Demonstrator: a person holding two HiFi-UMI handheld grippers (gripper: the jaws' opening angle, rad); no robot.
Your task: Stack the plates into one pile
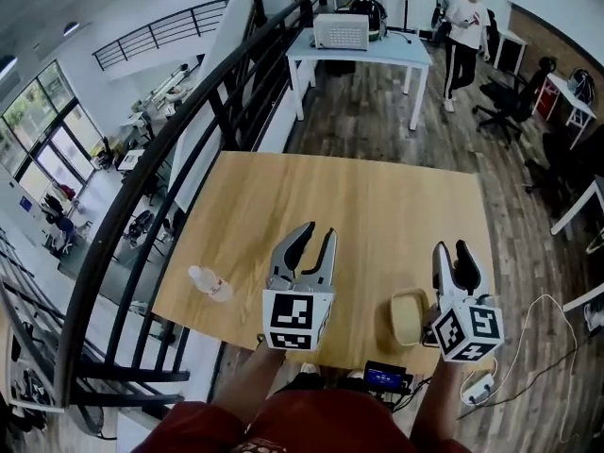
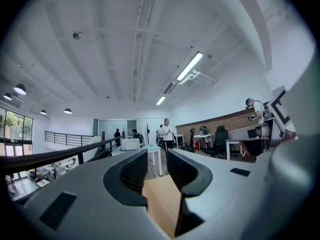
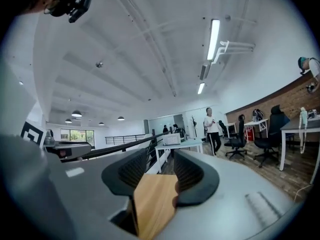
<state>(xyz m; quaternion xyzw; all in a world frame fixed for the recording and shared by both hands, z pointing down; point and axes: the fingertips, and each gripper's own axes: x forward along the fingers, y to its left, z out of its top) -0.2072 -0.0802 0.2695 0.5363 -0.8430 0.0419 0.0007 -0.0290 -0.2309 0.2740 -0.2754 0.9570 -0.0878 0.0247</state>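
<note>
A beige plate [image 1: 409, 316] with rounded corners lies near the front right edge of the wooden table [image 1: 359, 206]; I see no other plate. My left gripper [image 1: 319, 232] hovers over the table's middle, held level, open with nothing between its fingers. In the left gripper view its jaws [image 2: 156, 156] frame only bare tabletop and the room beyond. My right gripper [image 1: 451, 249] floats just right of the plate, apart from it, also open and empty. The right gripper view [image 3: 162, 165] likewise shows only wood between the pads.
A clear plastic bottle [image 1: 209, 284] lies on its side at the table's left front. A black railing [image 1: 189, 149] runs along the left edge. A small black device [image 1: 385, 377] sits at the front edge. Behind stand a white table [image 1: 359, 50] and a person [image 1: 464, 26].
</note>
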